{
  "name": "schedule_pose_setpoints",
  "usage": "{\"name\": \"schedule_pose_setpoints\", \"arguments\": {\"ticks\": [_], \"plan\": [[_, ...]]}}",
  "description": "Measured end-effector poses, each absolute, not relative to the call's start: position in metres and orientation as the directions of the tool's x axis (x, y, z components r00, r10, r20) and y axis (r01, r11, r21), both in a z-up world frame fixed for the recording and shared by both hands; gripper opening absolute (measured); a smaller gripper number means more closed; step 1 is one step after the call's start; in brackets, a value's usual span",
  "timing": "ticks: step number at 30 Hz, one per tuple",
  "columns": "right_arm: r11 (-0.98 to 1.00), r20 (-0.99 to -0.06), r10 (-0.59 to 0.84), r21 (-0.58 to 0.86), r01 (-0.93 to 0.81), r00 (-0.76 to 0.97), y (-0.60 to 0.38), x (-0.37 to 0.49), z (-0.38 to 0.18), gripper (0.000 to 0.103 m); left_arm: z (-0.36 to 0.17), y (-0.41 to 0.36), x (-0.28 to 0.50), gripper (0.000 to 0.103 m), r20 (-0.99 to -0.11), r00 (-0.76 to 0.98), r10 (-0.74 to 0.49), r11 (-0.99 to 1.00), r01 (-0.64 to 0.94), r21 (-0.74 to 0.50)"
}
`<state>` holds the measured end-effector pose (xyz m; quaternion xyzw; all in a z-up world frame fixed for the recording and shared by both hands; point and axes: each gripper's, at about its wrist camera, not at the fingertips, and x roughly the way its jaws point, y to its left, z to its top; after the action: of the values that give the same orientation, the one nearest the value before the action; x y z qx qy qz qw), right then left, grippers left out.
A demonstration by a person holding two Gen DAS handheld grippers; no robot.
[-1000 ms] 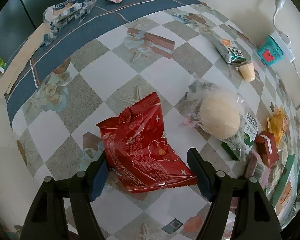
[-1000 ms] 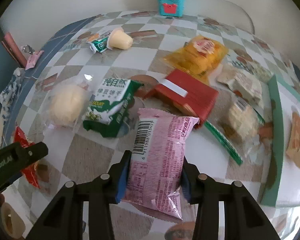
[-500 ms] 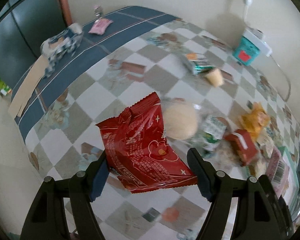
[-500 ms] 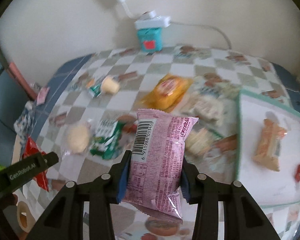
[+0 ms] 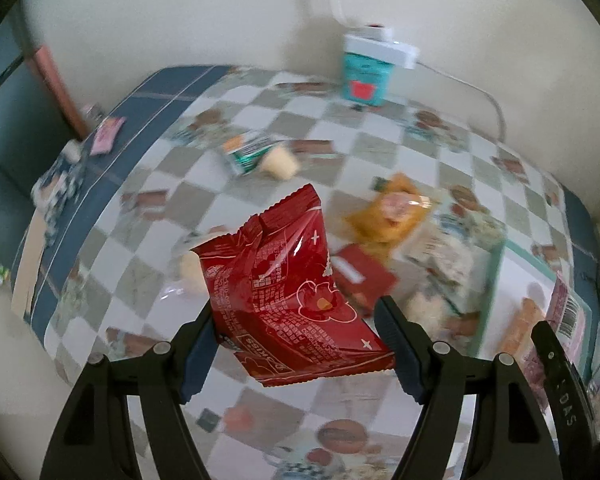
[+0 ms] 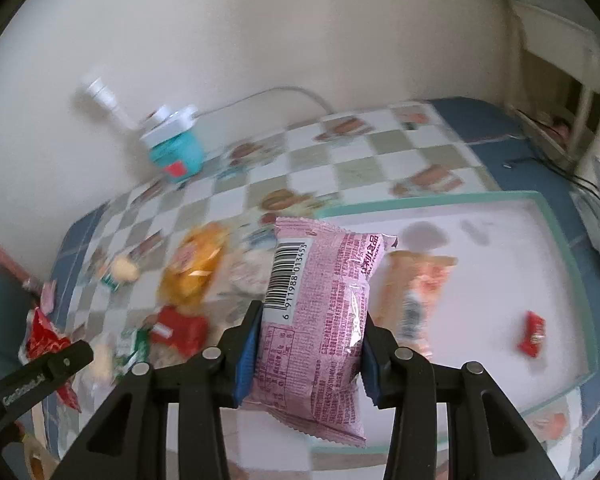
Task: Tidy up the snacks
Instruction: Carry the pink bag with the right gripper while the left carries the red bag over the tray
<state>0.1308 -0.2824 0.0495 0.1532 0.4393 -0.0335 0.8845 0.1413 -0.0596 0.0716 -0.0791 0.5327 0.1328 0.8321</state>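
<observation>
My left gripper [image 5: 296,340] is shut on a red snack bag [image 5: 288,296] and holds it in the air above the checkered table [image 5: 148,208]. My right gripper [image 6: 308,344] is shut on a pink snack pack [image 6: 320,312] with a barcode, held above the near left edge of a white tray with a teal rim [image 6: 556,220]. The tray holds an orange wrapped snack [image 6: 416,292] and a small red packet [image 6: 533,333]. The pink pack also shows at the far right of the left wrist view [image 5: 568,312].
Loose snacks lie on the table: a yellow bag [image 5: 392,216], a red box [image 5: 360,276], a green-white pack with a jelly cup [image 5: 260,156]. A teal box [image 5: 364,76] with a white power strip stands at the wall. A small pink packet [image 5: 108,136] lies far left.
Both grippers have lifted and swung right toward the tray with their packs held. The right gripper now hangs over the tray's edge; the views are motion-blurred.
</observation>
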Motion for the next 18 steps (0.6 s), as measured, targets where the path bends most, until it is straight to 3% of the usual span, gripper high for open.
{"name": "schedule_pose_setpoints", "arguments": {"ticks": [18], "plan": [[0.824, -0.833, -0.088, 0.247, 0.510, 0.546, -0.423, 0.119, 0.014, 0.046, 0.043, -0.219, 0.192, 0.077, -0.923, 0.384, 0.034, 0.990, 0.116, 0.085]]}}
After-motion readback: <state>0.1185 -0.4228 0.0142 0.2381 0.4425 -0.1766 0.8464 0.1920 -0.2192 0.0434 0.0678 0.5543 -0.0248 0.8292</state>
